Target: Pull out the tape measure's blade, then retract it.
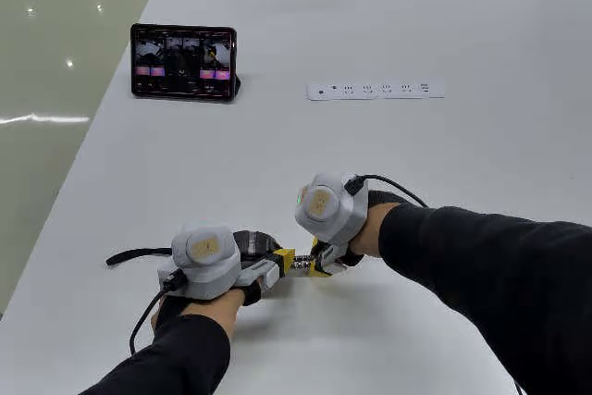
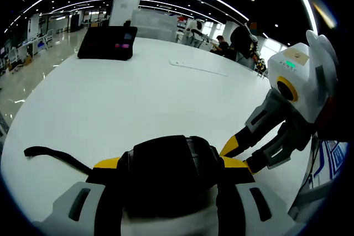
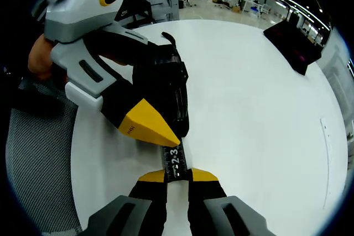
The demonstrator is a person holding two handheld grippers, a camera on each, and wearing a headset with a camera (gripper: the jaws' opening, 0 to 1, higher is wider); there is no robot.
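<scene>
The black tape measure point(image 1: 254, 245) lies on the white table near its front edge, held in my left gripper point(image 1: 277, 265), whose jaws are shut on its case point(image 2: 168, 172). A short length of blade point(image 3: 173, 161) with printed numbers sticks out of the case point(image 3: 163, 89). My right gripper point(image 3: 176, 176) is shut on the blade's end, just right of the case point(image 1: 314, 265). A black wrist strap point(image 1: 137, 254) trails left from the case.
A tablet point(image 1: 183, 62) stands propped at the far left of the table point(image 1: 462, 154). A white power strip point(image 1: 375, 91) lies at the far middle. The table's left edge drops to a glossy floor.
</scene>
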